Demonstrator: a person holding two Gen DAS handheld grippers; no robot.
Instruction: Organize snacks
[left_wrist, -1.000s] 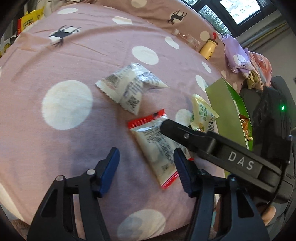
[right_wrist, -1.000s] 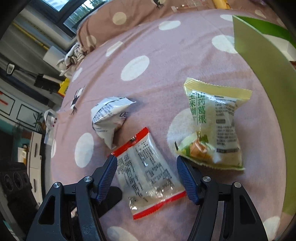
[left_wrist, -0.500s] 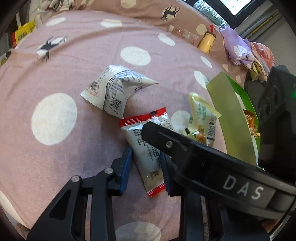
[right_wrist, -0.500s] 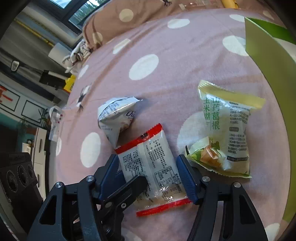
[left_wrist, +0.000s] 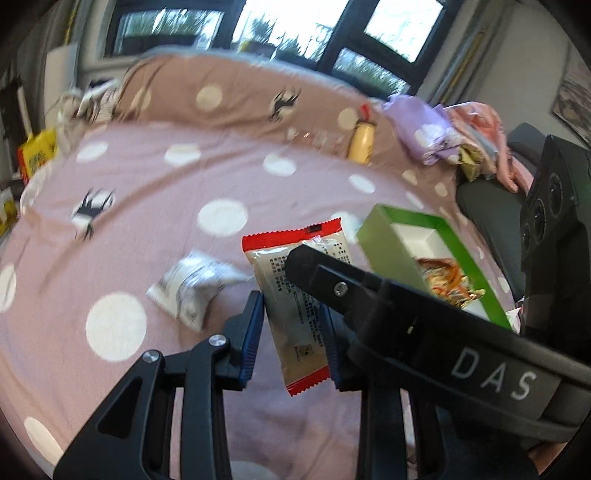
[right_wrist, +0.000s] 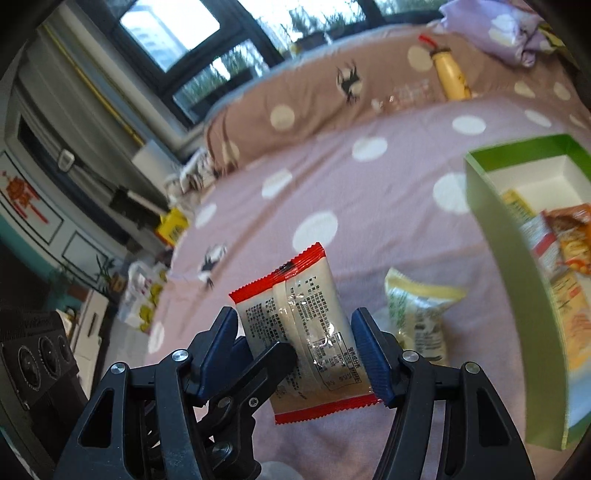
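A clear snack packet with red ends (left_wrist: 295, 295) is lifted off the pink dotted bedspread. My left gripper (left_wrist: 293, 328) is shut on its sides. In the right wrist view the same packet (right_wrist: 306, 332) sits between the blue fingers of my right gripper (right_wrist: 295, 350), which also press its sides. A white crumpled packet (left_wrist: 192, 288) lies on the bedspread to the left. A yellow-green packet (right_wrist: 417, 314) lies beside the green box (right_wrist: 498, 236), which holds several snacks.
A yellow bottle (left_wrist: 362, 142) lies near the pillow at the back. Purple and pink clothes (left_wrist: 436, 133) are piled at the back right. A black device (left_wrist: 554, 229) stands to the right of the green box (left_wrist: 391, 251).
Both grippers closed on the red-ended packet and lifted it off the bedspread. The views tilted up, so the windows and the box's inside now show.
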